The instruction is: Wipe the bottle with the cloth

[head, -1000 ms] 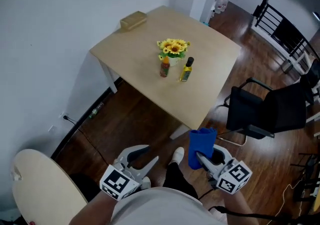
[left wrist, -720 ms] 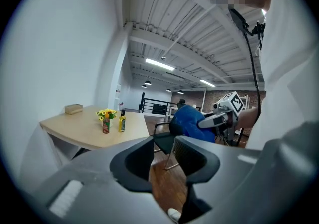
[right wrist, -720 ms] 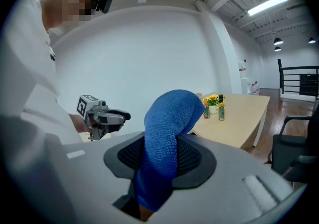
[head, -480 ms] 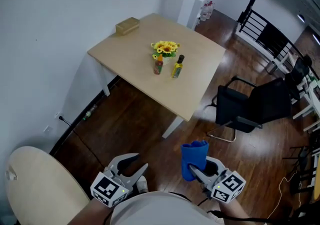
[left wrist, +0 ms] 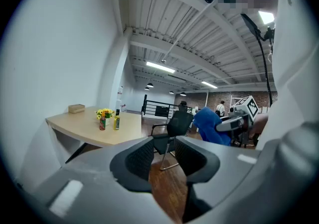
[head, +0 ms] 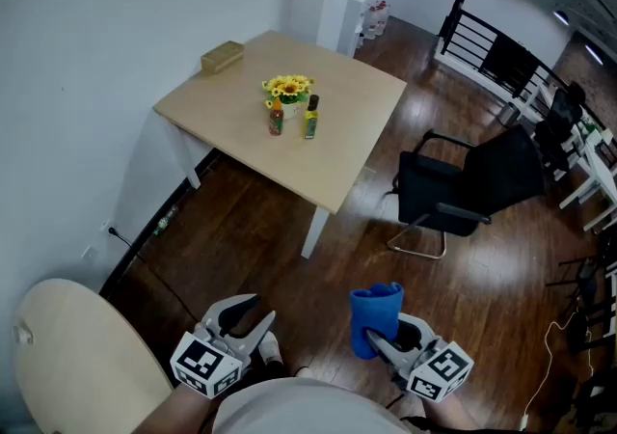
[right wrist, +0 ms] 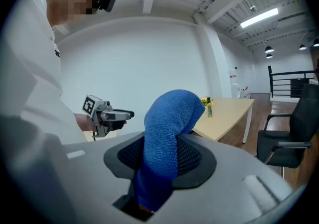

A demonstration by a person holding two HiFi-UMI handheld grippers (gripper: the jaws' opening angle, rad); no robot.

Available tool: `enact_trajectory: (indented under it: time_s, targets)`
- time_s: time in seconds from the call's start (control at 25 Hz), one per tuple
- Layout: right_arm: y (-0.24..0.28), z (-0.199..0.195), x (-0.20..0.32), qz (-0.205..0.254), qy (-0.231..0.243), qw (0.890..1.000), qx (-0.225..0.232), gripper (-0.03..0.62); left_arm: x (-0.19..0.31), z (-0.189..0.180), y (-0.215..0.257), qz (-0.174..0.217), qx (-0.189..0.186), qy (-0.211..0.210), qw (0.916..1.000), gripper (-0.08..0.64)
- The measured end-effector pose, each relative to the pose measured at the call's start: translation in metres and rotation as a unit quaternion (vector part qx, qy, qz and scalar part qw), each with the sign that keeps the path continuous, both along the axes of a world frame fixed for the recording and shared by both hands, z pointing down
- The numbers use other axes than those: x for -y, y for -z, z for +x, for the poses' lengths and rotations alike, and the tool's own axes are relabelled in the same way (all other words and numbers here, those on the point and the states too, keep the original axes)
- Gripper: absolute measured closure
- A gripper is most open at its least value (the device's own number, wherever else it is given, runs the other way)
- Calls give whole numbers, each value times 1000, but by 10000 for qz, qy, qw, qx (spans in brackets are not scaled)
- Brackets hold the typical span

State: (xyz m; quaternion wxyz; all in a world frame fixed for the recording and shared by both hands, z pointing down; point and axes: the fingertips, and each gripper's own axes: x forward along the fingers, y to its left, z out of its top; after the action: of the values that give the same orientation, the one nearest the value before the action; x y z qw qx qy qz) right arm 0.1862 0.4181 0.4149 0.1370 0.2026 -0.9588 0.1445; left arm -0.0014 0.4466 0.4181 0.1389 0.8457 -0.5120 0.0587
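An olive-yellow bottle with a black cap [head: 310,118] stands on the light wooden table [head: 357,133] beside a small red bottle [head: 277,120] and a pot of sunflowers [head: 287,90]. It also shows far off in the left gripper view as the bottle [left wrist: 116,120] and in the right gripper view as the bottle [right wrist: 209,110]. Both grippers hang low, well short of the table. My right gripper [head: 378,338] is shut on a blue cloth [head: 375,316], which sticks up between the jaws as the cloth [right wrist: 167,133]. My left gripper [head: 247,314] holds nothing, its jaws a little apart.
A small tan box [head: 222,57] lies at the table's far corner. A black office chair [head: 463,191] stands right of the table on the dark wood floor. A round cream surface [head: 67,365] sits at lower left, a black railing [head: 482,51] at the back.
The table and bottle have drawn farther away and shifted up-left in the head view. Both grippers stay low, the right one still gripping the cloth.
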Motion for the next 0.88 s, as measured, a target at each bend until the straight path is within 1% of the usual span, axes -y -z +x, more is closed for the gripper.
enact_trajectory:
  time_s: [0.12,0.36,0.56,0.88]
  targets:
    - [-4,22,-18,-38,0,10000,76,440,-12,28,5,-14,-29,0,10000,419]
    - [-12,51,-50,-87,32,9997,216,440,-40,70,3,-106,188,-125,9997,419]
    - [-13,59,-68,-74,120,9996,244,442,-57,84,2,-156,182,-101,9997,419]
    - [-8,69,-81,50,140,9995,267,440,-72,100,5,-59,222,-180,9996,419]
